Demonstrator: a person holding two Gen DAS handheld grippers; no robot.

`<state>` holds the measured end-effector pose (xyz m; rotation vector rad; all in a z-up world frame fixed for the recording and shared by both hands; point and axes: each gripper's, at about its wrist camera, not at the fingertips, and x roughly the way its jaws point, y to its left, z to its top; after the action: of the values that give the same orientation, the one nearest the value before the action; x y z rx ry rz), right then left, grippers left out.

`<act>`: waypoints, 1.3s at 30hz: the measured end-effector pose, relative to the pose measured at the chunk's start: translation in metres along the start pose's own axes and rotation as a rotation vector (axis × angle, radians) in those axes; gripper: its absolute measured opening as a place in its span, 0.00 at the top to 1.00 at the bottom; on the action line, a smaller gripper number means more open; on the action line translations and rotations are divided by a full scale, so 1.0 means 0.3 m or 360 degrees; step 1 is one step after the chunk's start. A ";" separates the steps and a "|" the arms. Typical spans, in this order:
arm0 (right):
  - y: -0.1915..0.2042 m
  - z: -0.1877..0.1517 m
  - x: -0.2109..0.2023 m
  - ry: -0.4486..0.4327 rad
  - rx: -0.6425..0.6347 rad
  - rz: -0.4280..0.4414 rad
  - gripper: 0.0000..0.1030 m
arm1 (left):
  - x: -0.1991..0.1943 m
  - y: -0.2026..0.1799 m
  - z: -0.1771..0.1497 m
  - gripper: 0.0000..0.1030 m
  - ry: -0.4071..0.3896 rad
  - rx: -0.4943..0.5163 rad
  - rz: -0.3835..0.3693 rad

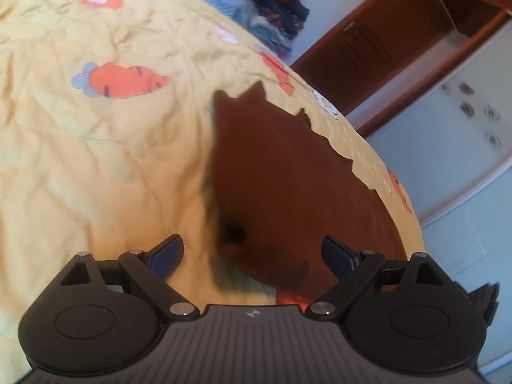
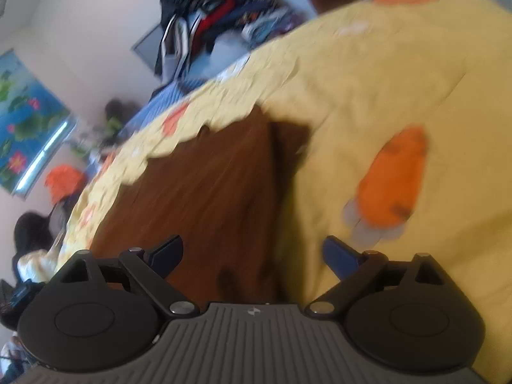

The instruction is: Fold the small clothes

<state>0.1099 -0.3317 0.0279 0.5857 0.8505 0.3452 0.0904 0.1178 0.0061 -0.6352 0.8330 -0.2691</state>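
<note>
A brown garment (image 1: 281, 176) lies flat on the yellow carrot-print bedspread (image 1: 96, 147), one scalloped-looking edge toward the bed's right side. My left gripper (image 1: 253, 249) hovers low over its near left edge, open, with nothing pressed between the blue pads. In the right wrist view the same brown garment (image 2: 204, 192) spreads ahead and to the left, a darker folded strip along its right side. There my right gripper (image 2: 252, 249) is open above the near right edge, its pads holding nothing. The picture is blurred.
A heap of mixed clothes (image 1: 272, 0) sits at the bed's far end, also the clothes heap (image 2: 217, 9) in the right view. A wooden door (image 1: 368, 48) and a white cabinet (image 1: 448, 134) stand beyond the bed's right edge. A flower picture (image 2: 22, 121) hangs on the left wall.
</note>
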 end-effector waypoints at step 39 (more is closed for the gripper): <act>0.107 0.095 0.116 0.0168 -0.0242 -0.0153 0.77 | 0.154 -0.199 0.109 0.78 0.0075 0.0609 0.0459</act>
<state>0.1520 -0.2985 0.0413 0.3864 0.9416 0.3523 0.1466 0.0633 0.0318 -0.1485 0.8775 -0.1740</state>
